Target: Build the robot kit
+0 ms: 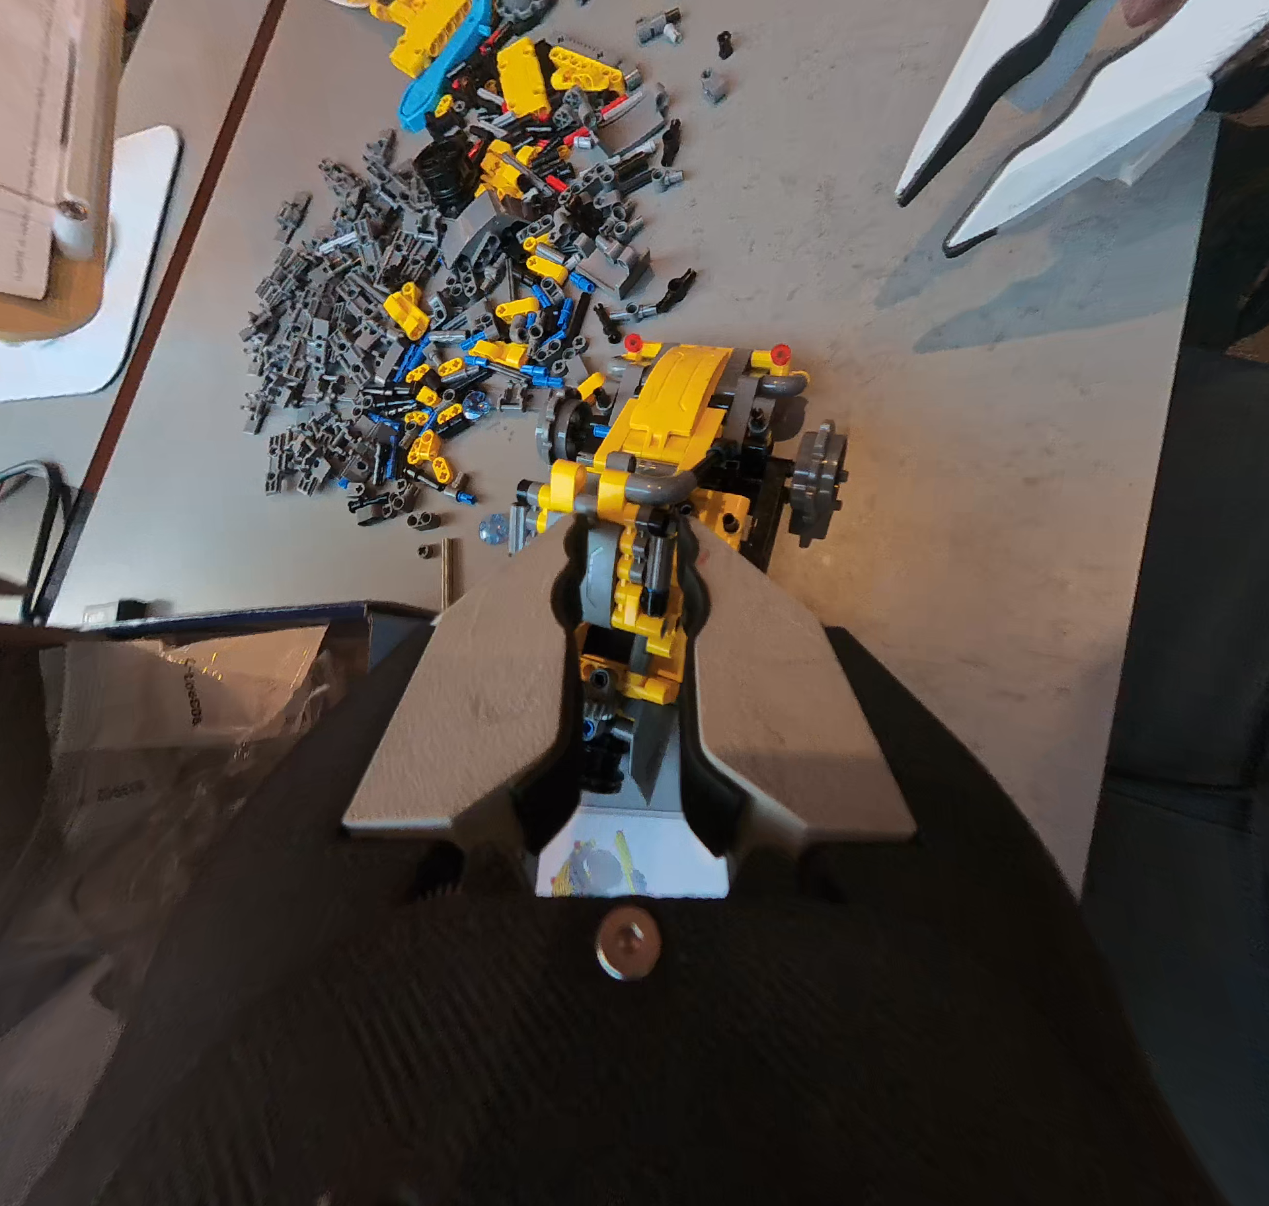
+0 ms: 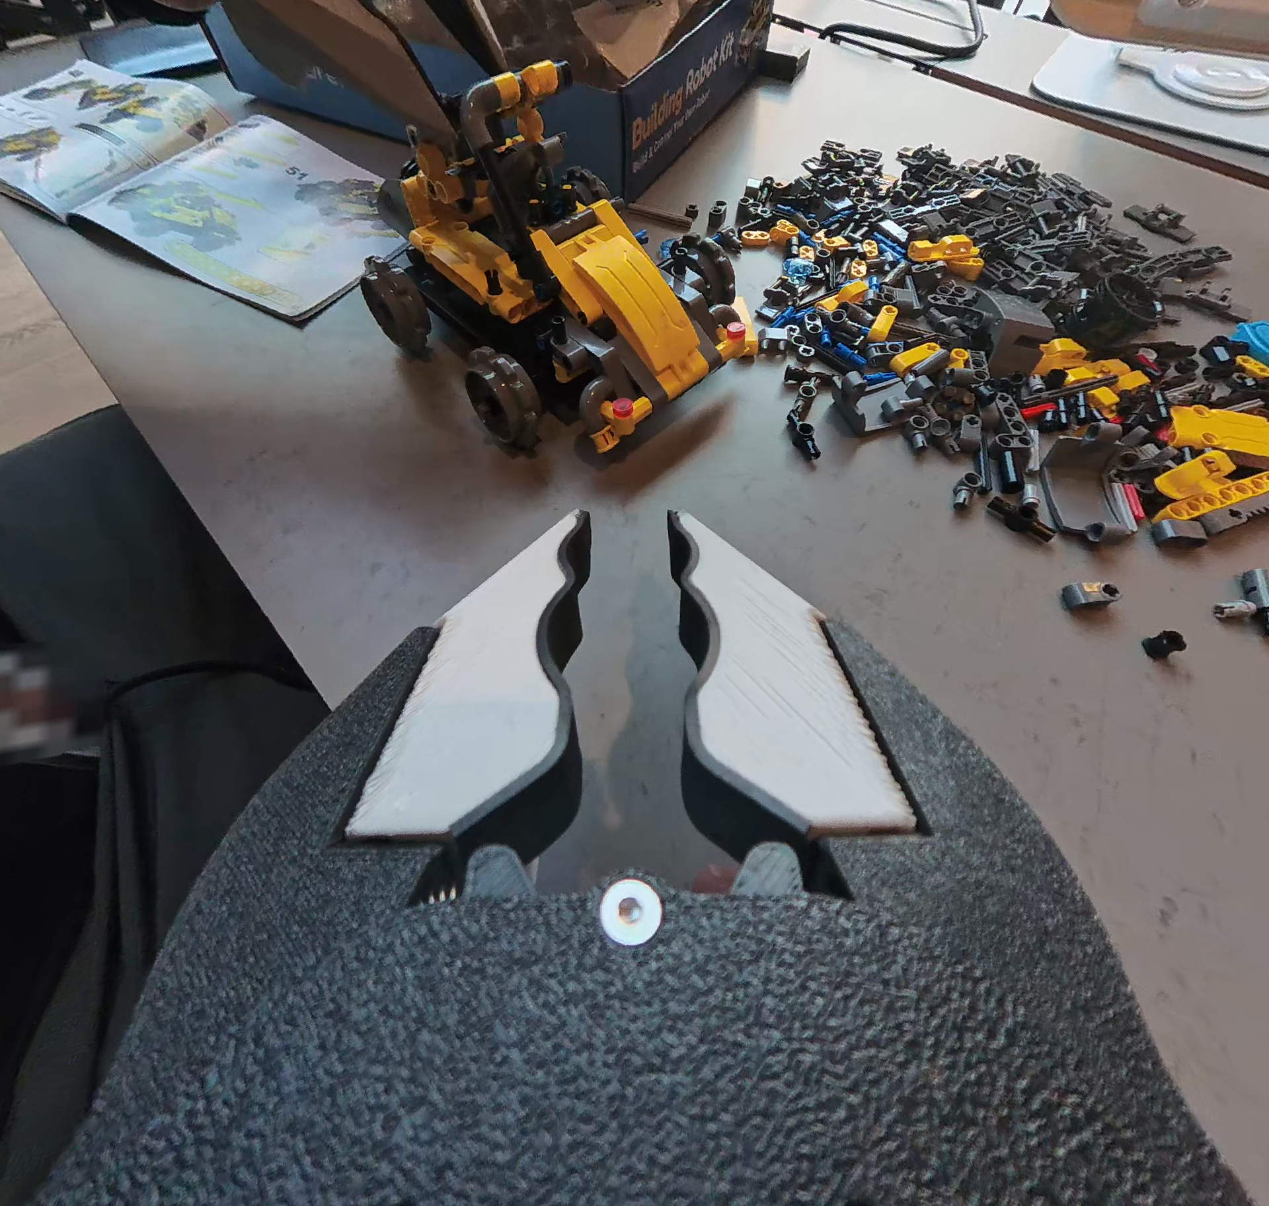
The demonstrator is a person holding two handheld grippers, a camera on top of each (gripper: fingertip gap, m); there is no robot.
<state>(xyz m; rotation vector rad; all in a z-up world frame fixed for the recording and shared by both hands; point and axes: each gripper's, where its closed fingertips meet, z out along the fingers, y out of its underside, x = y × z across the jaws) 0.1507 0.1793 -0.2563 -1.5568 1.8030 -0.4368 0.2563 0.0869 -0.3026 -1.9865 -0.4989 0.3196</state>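
Observation:
A yellow and grey brick-built vehicle (image 1: 687,417) with dark toothed wheels stands on the grey table (image 1: 961,486). My left gripper (image 1: 628,541) is shut on the upright rear part of the vehicle, which fills the gap between its fingers. In the right wrist view the vehicle (image 2: 549,294) stands ahead, with the left gripper (image 2: 474,136) gripping its top from above. My right gripper (image 2: 628,520) is open and empty, a little above the bare table in front of the vehicle. It also shows at the upper right of the left wrist view (image 1: 934,218).
A wide pile of loose grey, black, yellow and blue parts (image 1: 446,280) lies beside the vehicle (image 2: 996,321). A blue kit box (image 2: 687,74) and an open instruction booklet (image 2: 192,211) lie behind it. A blue tool (image 1: 446,67) lies among yellow beams. The table edge (image 2: 206,486) is near. The left gripper's tips are roughly 15 centimetres from the right gripper's.

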